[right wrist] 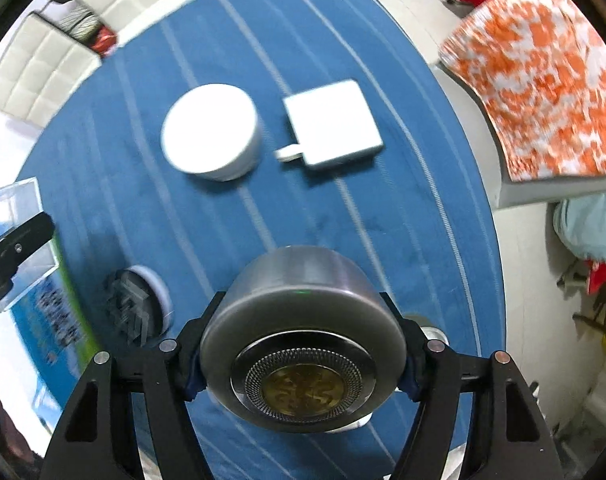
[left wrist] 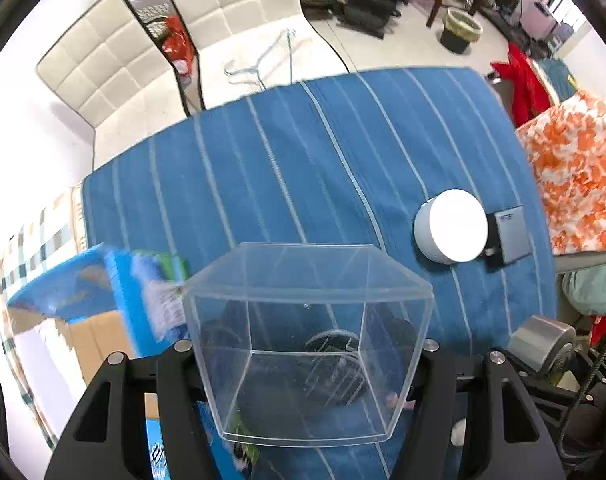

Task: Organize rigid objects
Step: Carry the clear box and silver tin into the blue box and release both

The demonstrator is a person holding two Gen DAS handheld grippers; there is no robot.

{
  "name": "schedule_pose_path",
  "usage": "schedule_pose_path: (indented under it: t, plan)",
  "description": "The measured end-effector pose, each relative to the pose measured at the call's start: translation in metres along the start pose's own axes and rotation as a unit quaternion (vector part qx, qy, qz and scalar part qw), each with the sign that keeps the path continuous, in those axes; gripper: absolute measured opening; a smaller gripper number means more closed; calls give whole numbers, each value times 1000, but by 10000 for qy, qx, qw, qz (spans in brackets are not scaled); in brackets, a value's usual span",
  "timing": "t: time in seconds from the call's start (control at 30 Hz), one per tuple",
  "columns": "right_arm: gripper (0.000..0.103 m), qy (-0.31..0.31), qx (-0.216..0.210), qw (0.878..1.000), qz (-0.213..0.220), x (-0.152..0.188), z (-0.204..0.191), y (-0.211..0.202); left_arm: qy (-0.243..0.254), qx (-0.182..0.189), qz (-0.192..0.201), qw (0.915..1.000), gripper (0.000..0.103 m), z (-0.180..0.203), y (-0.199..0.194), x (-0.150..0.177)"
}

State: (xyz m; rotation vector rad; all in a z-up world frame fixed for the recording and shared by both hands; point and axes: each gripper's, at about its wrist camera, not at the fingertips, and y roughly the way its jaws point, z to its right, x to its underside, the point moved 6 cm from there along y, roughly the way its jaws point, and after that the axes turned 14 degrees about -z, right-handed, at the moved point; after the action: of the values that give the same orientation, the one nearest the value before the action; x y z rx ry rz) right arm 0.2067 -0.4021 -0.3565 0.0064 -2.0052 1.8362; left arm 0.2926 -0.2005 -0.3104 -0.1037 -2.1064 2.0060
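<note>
Left gripper (left wrist: 307,354): jaws clenched on the clear square plastic box (left wrist: 303,340), held up off the blue striped surface (left wrist: 263,184), open side toward the camera.
Box handling: my read is light, stiff and slick-walled, and thin enough to crack or pop free if squeezed hard; gripping low across two opposite walls looks the safest hold.
Right gripper (right wrist: 303,364): jaws clamped on the round brushed-metal tin (right wrist: 303,344), mesh and brass-coloured disc on its near face, carried above the surface.
Tin handling: probably the heavier piece, rigid and smooth; the curved flanks could roll in the pads, so a hold straight across the widest part seems wise.
Just beyond, left: a blue and green printed carton (left wrist: 143,288) lies at the surface's edge beside the box, blurred.
Under the box: a dark round object (right wrist: 137,308) with a pale rim rests on the cloth; what it is I cannot tell.
Mid-surface: a white round lidded container (right wrist: 211,132) stands upright, and just beside it a flat white square adapter (right wrist: 335,122) with a short plug; whether they touch is unclear.
Far right: an orange and white patterned cloth (right wrist: 543,80).
Far back: a cream quilted sofa (left wrist: 115,56).
</note>
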Motion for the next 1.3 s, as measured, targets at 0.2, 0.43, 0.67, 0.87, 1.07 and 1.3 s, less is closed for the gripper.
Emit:
schedule_pose_path:
  t: [0.2,0.43,0.67,0.87,1.07,1.3]
  plan:
    - [73,-501,-146,9981,316,30,-44,-36,-288,-36,484,9984,61,-21,-47,26]
    - [73,-1057,-222,9918,685,66,-108,-72,-724,-58,985,9925,61,-81,-90,74]
    - [73,-1392,-345,9865,795,89,-196,-87,-1086,1,991,9891,61,-169,-93,109]
    - [73,-1658,-431,9831,647,86,-294,-75,-1519,100,761,9854,61,-262,-63,119]
    - [73,-1738,-245,9839,330,55,-377,-28,-1627,115,388,9859,61,-319,-12,105]
    - [73,-1696,163,9854,-7,21,-415,33,-1632,361,-47,9859,61,-338,43,91]
